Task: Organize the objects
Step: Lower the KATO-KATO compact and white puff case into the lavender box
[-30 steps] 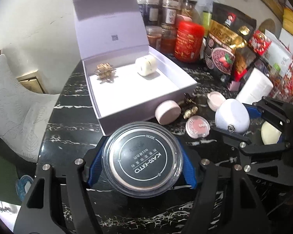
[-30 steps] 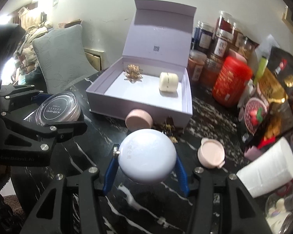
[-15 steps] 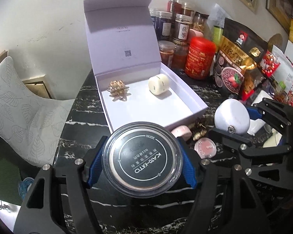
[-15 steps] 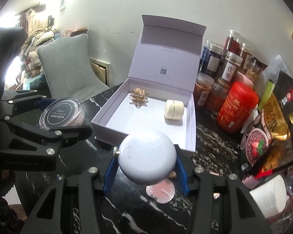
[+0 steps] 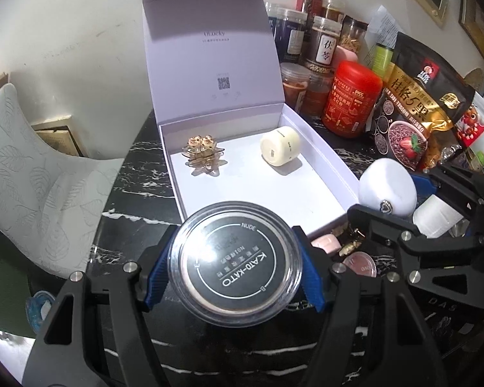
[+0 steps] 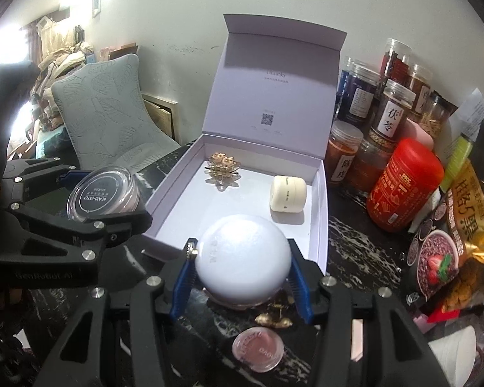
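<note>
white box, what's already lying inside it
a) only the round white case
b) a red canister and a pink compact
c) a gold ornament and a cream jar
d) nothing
c: the gold ornament and the cream jar lie on the floor of the white box.

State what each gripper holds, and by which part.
The left gripper clamps a clear round powder jar across its side wall, lid facing the camera. The right gripper clamps a white domed compact by its opposite sides.
</note>
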Motion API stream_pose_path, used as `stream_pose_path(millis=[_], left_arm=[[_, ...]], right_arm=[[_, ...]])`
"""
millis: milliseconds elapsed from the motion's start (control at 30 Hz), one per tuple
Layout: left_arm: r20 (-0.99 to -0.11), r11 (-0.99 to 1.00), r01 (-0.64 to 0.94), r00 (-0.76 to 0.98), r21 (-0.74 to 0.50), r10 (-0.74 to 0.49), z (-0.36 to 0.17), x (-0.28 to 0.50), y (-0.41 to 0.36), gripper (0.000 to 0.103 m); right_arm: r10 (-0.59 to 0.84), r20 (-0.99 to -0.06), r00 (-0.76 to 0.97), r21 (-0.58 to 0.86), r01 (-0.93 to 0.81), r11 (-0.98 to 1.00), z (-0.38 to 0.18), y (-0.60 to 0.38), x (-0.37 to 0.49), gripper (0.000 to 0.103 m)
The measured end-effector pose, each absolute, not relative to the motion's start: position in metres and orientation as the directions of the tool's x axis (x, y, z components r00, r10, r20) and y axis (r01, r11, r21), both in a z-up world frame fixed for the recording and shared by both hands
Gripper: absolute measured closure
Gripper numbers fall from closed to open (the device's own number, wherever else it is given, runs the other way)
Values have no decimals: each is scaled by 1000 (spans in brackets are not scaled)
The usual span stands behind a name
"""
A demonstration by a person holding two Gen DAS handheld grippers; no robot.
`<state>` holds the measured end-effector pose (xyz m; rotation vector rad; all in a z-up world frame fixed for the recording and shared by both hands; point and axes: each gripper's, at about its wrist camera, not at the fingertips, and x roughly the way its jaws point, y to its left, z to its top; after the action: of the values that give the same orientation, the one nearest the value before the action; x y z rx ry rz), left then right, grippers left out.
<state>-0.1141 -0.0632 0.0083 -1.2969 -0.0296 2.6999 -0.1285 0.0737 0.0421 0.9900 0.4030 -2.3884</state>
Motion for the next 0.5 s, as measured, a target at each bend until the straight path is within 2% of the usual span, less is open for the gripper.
stream_pose_path(millis=[500], left_arm=[[-823,-979,-160,-535,-126,193,-34,-163,-65,37]], right_arm=[[-294,-779,-554,-67,539,-840,5,68,-179,50]])
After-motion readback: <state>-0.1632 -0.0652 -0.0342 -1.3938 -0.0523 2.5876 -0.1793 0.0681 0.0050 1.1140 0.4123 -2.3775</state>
